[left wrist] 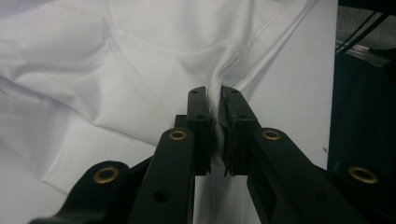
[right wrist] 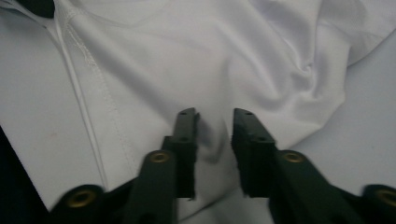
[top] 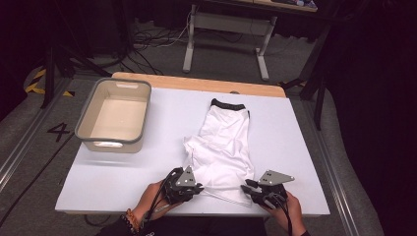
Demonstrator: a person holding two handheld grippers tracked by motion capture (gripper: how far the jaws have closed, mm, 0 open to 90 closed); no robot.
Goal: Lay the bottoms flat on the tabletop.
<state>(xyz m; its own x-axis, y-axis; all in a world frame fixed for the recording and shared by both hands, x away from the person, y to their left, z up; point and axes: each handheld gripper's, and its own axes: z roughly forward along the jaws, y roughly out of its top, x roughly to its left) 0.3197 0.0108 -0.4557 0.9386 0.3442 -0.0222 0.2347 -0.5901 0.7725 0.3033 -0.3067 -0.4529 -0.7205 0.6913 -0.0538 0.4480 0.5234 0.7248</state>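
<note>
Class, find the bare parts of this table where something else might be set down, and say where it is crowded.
Bare: between the tub and the white shorts, the near left corner, and the strip right of the shorts. Crowded: the near edge, where both hand-held grippers meet the hem.

- My right tongs [right wrist: 212, 135] rise from the bottom edge, their two black jaws standing a little apart with a fold of the white garment [right wrist: 196, 60] bunched between them.
- I can't tell whether the pads press the cloth.
- A stitched seam [right wrist: 100, 84] runs down the cloth on the left.
- Creases gather into a twist at the right.
- Bare white desk [right wrist: 364, 135] shows at the right.
</note>
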